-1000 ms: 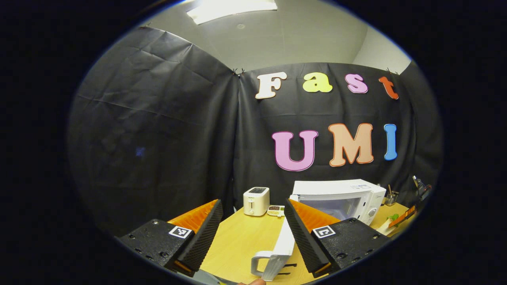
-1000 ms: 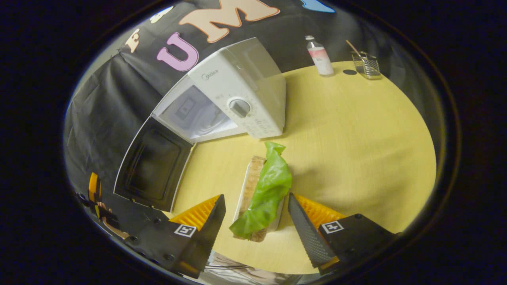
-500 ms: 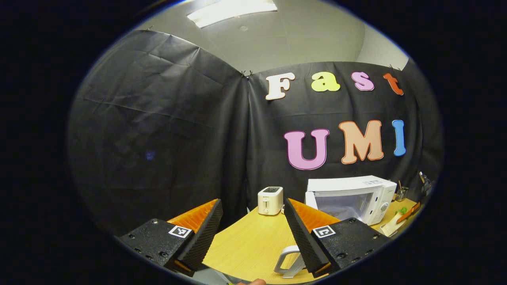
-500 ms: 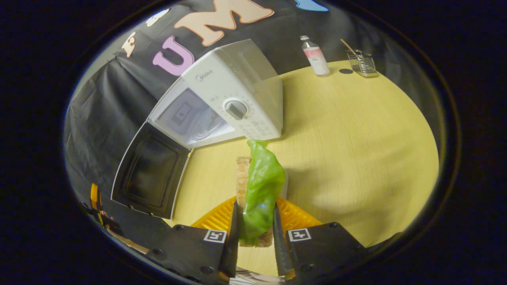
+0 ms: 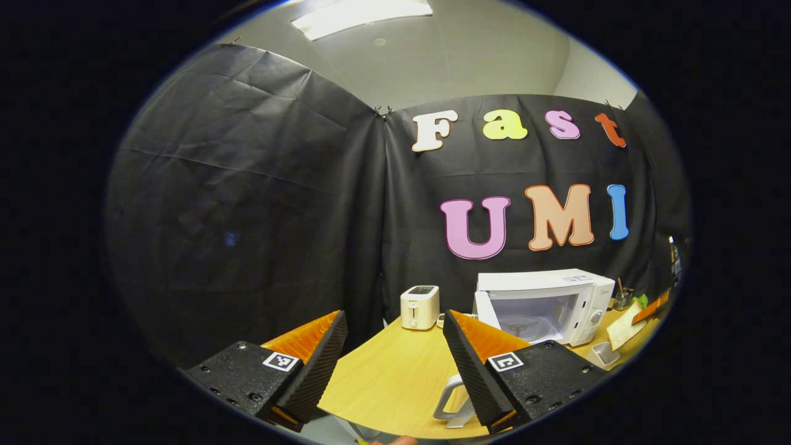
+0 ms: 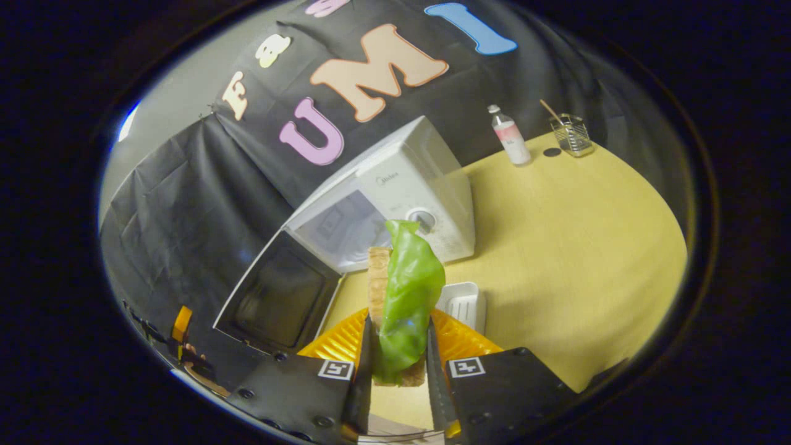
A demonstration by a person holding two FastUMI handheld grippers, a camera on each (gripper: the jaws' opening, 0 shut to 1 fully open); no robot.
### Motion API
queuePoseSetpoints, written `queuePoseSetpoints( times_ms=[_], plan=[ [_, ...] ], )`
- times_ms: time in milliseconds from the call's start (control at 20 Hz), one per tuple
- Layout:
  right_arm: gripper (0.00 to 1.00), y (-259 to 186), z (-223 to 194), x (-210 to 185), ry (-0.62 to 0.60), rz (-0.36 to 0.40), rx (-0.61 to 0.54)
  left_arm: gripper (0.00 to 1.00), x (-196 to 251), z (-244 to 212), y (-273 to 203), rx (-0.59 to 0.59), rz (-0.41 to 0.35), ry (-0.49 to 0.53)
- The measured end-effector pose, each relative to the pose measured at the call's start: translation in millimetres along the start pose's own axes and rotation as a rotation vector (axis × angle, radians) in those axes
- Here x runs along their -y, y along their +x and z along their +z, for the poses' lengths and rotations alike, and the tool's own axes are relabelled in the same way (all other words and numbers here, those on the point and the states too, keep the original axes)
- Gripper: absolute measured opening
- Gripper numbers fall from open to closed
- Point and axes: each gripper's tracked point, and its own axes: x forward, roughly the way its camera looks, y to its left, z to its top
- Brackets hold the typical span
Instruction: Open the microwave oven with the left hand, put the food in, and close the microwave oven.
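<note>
Right gripper [image 6: 395, 371] is clamped on the sandwich [image 6: 401, 303], both fingers pressing its sides, lettuce leaf draped over the top. It's lifted clear of the table [image 6: 575, 247]; a small white tray [image 6: 466, 303] sits on the wood just past it, at about 1 o'clock from the fingertips in the right gripper view.

Microwave [image 6: 401, 191] stands at 12 o'clock beyond the food, door [image 6: 275, 296] swung wide open toward 10 o'clock, cavity exposed. Bottle [image 6: 510, 136] and wire basket [image 6: 571, 133] are far back at 1–2 o'clock, near the wall.

Left gripper [image 5: 392, 358] is spread wide, nothing between the fingers, hanging over the near table edge. In the left gripper view the microwave is at 2 o'clock, toaster [image 5: 419, 307] just left of it, and the door handle [image 5: 451, 402] pokes out beside the right finger [image 5: 469, 364].
</note>
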Motion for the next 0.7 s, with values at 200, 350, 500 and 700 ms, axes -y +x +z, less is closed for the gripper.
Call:
queuePoseSetpoints(
  times_ms=[200, 350, 500, 700],
  plan=[
    [0.41, 14, -13, -62, 0.025, 0.135, 0.121, 0.95, -11, -12, -3, -0.023, 0.024, -0.002],
    [0.41, 30, -19, -88, 0.054, 0.169, 0.197, 0.95, -17, -16, -3, -0.031, 0.039, -0.009],
    [0.41, 56, -23, -103, 0.098, 0.154, 0.265, 0.95, -21, -19, -3, -0.036, 0.052, -0.013],
    [0.41, 93, -17, -106, 0.141, 0.079, 0.355, 0.95, -23, -24, -4, -0.053, 0.060, -0.023]
  ],
)
